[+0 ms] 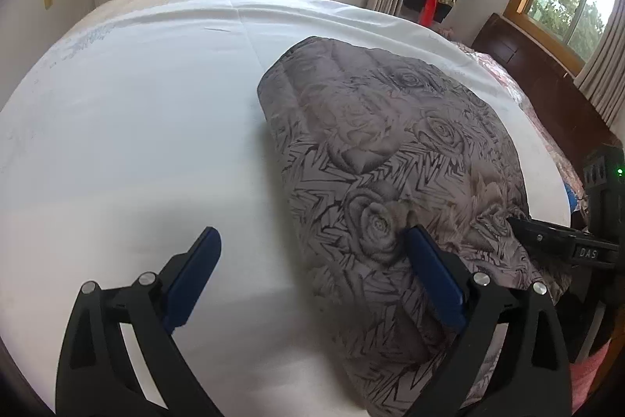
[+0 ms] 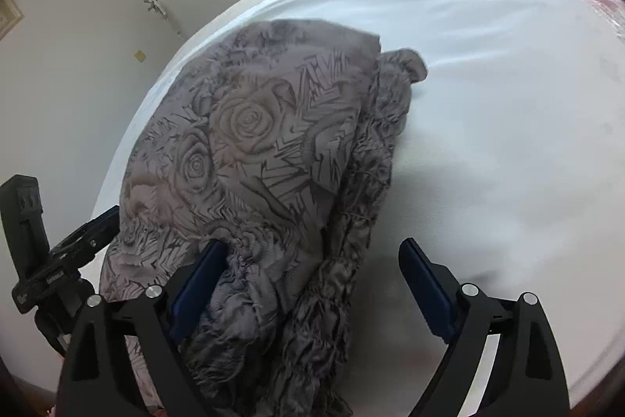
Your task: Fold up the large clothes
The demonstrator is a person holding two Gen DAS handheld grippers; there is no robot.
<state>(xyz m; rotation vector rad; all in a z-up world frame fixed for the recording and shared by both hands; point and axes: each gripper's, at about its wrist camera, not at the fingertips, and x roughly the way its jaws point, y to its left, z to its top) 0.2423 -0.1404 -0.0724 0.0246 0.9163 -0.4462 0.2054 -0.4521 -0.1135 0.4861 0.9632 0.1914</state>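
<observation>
Both grippers, left gripper (image 1: 312,260) and right gripper (image 2: 312,270), hang spread wide, pinching nothing; the folded rose-print garment (image 1: 390,151) lies centre-right on the white bed (image 1: 136,143), apparently just released.

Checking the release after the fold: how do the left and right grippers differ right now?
The left gripper frames mostly bare white sheet, with only one finger at the rose-print cloth; the right gripper straddles the cloth's bunched, fringed edge. Both stand wide open, blue pads pinching nothing.

grey rose-print garment (image 1: 390,159), folded, on bed
</observation>
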